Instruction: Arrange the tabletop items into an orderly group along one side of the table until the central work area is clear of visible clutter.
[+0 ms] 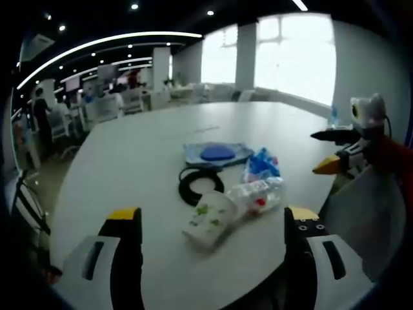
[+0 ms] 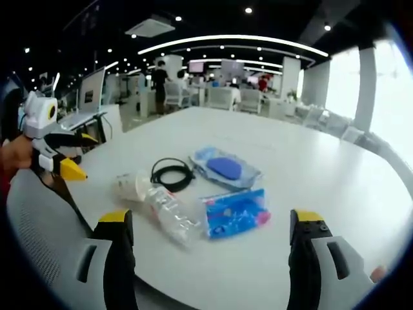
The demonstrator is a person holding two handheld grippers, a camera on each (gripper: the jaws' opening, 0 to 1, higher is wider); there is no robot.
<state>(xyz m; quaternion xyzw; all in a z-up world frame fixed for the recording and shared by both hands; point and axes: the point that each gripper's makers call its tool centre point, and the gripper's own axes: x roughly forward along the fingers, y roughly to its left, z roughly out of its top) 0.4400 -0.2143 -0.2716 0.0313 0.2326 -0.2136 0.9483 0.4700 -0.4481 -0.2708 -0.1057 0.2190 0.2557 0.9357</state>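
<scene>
A small heap of items lies near the front edge of the white table (image 1: 142, 148). It holds a paper cup (image 1: 210, 221) on its side, a crushed clear bottle (image 1: 259, 194), a black cable coil (image 1: 199, 186), a clear bag with a blue oval thing (image 1: 217, 154) and a blue packet (image 1: 261, 164). My left gripper (image 1: 213, 215) is open, short of the cup. My right gripper (image 1: 320, 153) hovers open off the table's right edge. From the right gripper view I see the cup (image 2: 131, 184), bottle (image 2: 169, 214), cable (image 2: 172, 173), bag (image 2: 226, 169) and packet (image 2: 235, 213). The right gripper (image 2: 211, 218) is open and the left gripper (image 2: 82, 156) is open.
A grey mesh chair back (image 2: 42, 226) stands at the table's near edge, also seen as a chair back (image 1: 368, 219) below the right gripper. Desks, chairs and people (image 2: 158, 77) fill the office beyond the table's far side. Bright windows (image 1: 293, 51) line one wall.
</scene>
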